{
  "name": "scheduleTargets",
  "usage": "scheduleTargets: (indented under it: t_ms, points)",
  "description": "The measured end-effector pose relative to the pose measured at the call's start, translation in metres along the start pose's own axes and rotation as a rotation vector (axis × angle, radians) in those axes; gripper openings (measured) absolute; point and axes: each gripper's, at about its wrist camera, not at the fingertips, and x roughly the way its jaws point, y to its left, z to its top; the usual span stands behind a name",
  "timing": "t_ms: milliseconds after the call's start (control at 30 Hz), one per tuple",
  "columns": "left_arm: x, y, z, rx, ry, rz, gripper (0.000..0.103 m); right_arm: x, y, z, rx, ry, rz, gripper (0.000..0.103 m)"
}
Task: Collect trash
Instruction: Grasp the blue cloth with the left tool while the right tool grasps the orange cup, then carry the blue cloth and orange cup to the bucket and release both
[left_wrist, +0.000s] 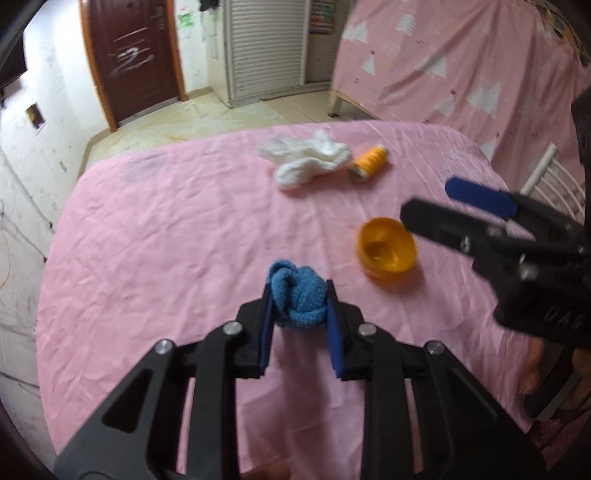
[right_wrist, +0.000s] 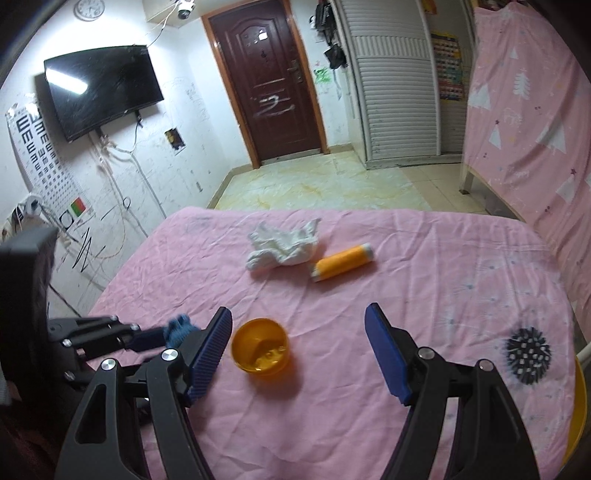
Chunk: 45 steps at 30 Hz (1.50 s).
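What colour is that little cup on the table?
Orange-yellow cup; clearest in the right wrist view.

Blue knitted wad: crumpled, clamped between left gripper pads. White crumpled cloth: lying on pink sheet, just beside orange thread spool. Orange cup: upright, open.

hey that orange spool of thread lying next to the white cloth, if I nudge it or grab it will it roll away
Probably yes. The orange thread spool is a cylinder lying on its side, so a sideways nudge would likely roll it, though the wrinkled pink sheet may slow it. The white cloth at one end might block it. It looks light and stiff enough to grip.
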Motion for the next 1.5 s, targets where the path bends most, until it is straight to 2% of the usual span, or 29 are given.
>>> scheduleTargets:
  t_ms: [433, 467, 500, 567, 600, 667, 1000, 1500]
  points:
    - [-0.019, 0.036, -0.008, -0.085, -0.025, 0.029, 0.023, 0.040, 0.020, -0.007, -0.029, 0.133, 0.044, 0.068]
    - [-0.019, 0.036, -0.007, -0.086, -0.025, 0.030, 0.023, 0.039, 0.021, -0.007, -0.036, 0.131, 0.035, 0.063]
    - [-0.020, 0.036, -0.007, -0.086, -0.026, 0.031, 0.023, 0.039, 0.022, -0.007, -0.040, 0.131, 0.025, 0.051]
    - [-0.022, 0.036, -0.007, -0.088, -0.027, 0.032, 0.023, 0.039, 0.020, -0.006, -0.041, 0.131, 0.007, 0.038]
    - [-0.023, 0.036, -0.007, -0.087, -0.028, 0.033, 0.023, 0.039, 0.019, -0.006, -0.039, 0.131, 0.006, 0.035]
    - [-0.023, 0.034, -0.007, -0.086, -0.029, 0.038, 0.023, 0.037, 0.018, -0.008, -0.031, 0.129, 0.013, 0.035]
    - [-0.036, 0.010, 0.001, -0.051, -0.051, 0.060, 0.023, -0.004, -0.004, -0.007, 0.018, 0.022, 0.042, 0.035]
    - [-0.039, -0.075, 0.018, 0.093, -0.070, 0.068, 0.023, -0.090, -0.106, -0.020, 0.193, -0.175, -0.031, 0.035]
